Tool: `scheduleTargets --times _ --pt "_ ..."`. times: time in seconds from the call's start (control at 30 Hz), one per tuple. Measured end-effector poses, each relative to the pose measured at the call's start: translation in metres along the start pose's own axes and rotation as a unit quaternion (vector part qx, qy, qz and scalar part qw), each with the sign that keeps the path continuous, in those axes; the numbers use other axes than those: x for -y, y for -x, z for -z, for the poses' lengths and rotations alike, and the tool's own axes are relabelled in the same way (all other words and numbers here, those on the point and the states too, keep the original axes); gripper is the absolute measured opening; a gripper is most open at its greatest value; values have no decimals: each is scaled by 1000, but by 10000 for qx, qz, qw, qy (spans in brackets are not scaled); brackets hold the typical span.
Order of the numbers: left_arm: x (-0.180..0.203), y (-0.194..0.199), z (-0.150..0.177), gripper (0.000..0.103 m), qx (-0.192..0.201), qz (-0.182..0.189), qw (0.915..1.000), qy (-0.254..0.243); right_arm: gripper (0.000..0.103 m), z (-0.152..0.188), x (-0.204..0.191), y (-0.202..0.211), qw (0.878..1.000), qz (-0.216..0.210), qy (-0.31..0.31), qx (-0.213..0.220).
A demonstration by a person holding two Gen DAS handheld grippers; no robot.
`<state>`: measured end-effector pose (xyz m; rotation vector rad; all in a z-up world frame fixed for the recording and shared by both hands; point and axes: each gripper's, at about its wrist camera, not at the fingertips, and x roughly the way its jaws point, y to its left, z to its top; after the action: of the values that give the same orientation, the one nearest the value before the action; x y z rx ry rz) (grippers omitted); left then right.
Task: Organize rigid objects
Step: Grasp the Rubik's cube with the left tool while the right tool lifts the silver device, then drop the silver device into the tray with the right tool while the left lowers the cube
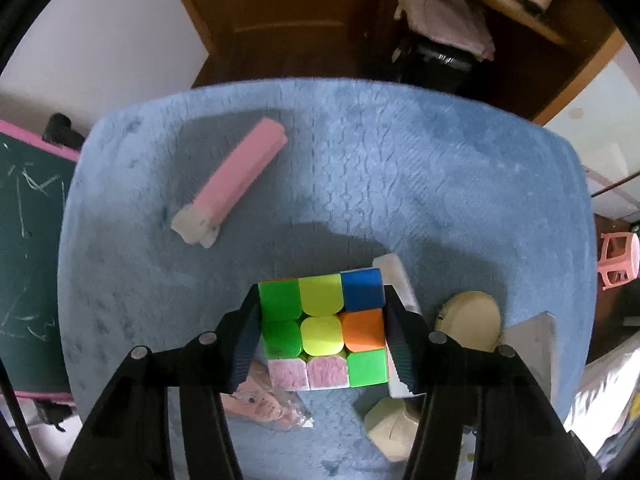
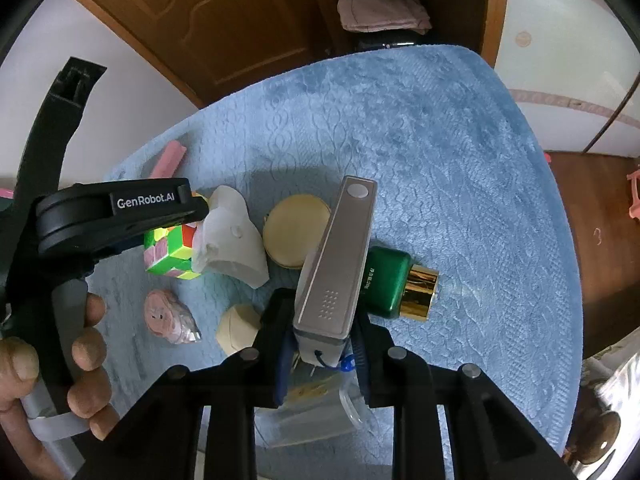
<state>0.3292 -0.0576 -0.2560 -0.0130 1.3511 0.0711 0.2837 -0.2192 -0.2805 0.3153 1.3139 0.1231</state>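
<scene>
My left gripper (image 1: 322,326) is shut on a colourful puzzle cube (image 1: 323,330), holding it by its left and right sides just above the blue cloth (image 1: 400,168). The cube also shows in the right wrist view (image 2: 172,254) under the left gripper's body. My right gripper (image 2: 322,344) is shut on the near end of a long grey rectangular device (image 2: 336,260), which points away and up. A pink bar with a white end (image 1: 236,176) lies at the far left of the cloth.
Near the cube lie a white curved piece (image 2: 232,236), a round cream compact (image 2: 296,230), a green bottle with gold cap (image 2: 396,284), a cream faceted block (image 2: 236,326) and a pink wrapped item (image 2: 166,316). A clear plastic piece (image 2: 320,408) lies under my right gripper.
</scene>
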Motion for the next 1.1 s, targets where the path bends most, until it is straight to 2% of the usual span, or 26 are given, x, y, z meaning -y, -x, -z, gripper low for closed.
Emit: scheduleTargets --times 0.13,0.37,0.47,0.67,0.87,1.0,1.1 --pt "-13 33 7 60 303 205 9993 43 25 4 9 9 9995 -279 -135 72" --pt "-28 110 29 60 675 789 9946 -65 24 11 11 55 9953 -852 -265 362" --pt "-33 146 50 60 852 975 9913 -253 24 17 5 83 9921 -1120 -184 525" --pt "-45 196 114 60 990 1290 9851 -562 24 56 -15 155 9872 -1238 349 942" --pt "-48 201 183 60 825 1209 9857 -835 24 122 -28 198 9848 -1200 797 968" --pt "-44 182 220 60 551 1035 9891 -892 24 168 -31 203 9851 -1069 1045 857" --pt "-41 162 245 60 319 920 9909 -925 25 197 -31 195 9859 -809 1281 717"
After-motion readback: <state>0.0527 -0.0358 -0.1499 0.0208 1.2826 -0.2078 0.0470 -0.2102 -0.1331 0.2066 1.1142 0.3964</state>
